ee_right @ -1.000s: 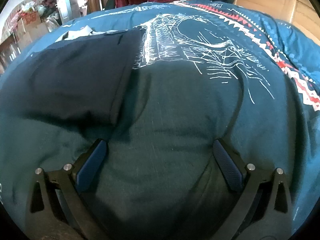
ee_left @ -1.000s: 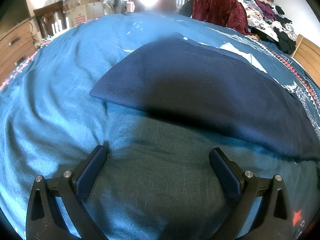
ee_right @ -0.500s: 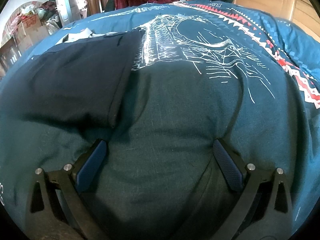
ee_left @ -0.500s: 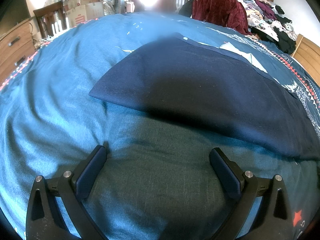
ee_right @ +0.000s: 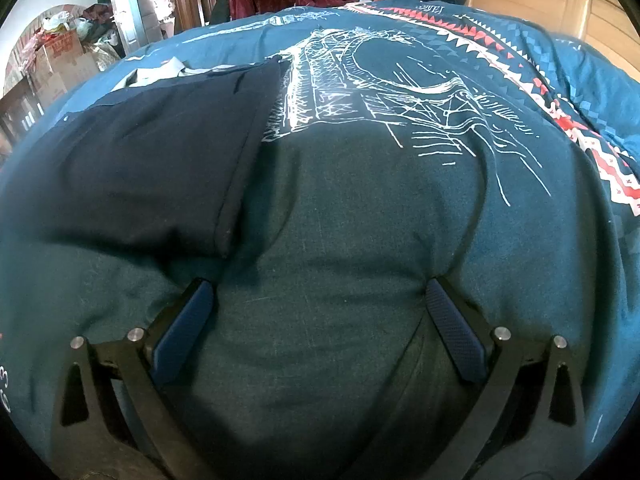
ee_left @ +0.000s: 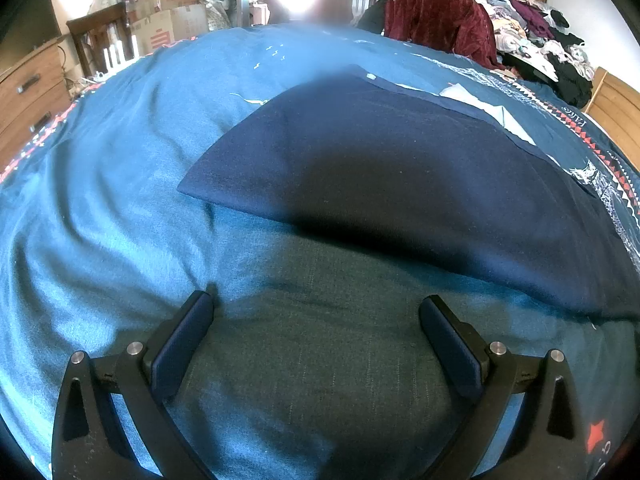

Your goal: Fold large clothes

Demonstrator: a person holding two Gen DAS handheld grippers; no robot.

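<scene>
A dark navy garment point(ee_left: 400, 168) lies folded flat on a bed covered by a teal bedspread point(ee_left: 120, 208). In the left wrist view it forms a broad smooth panel ahead of the left gripper point(ee_left: 316, 312), with a strip of pale lining point(ee_left: 480, 104) showing along its far edge. The left gripper has its fingers point(ee_left: 180, 344) spread wide apart, nothing between them, tips low against the bedspread just short of the garment's near edge.

In the right wrist view the garment point(ee_right: 152, 168) occupies the left side, its hemmed edge running down towards the left finger of the right gripper point(ee_right: 320, 300). This gripper likewise stands wide apart and empty, its fingers point(ee_right: 456, 336) pressed into the bedspread, which puckers around both tips. A white line drawing point(ee_right: 380, 100) and a red-and-white zigzag border point(ee_right: 560, 120) are printed on the bedspread to the right.

Beyond the bed: a dark red garment point(ee_left: 440, 28) draped over a chair, a heap of mixed clothes point(ee_left: 536, 32), cardboard boxes point(ee_left: 168, 12) and a wooden chest of drawers point(ee_left: 28, 96).
</scene>
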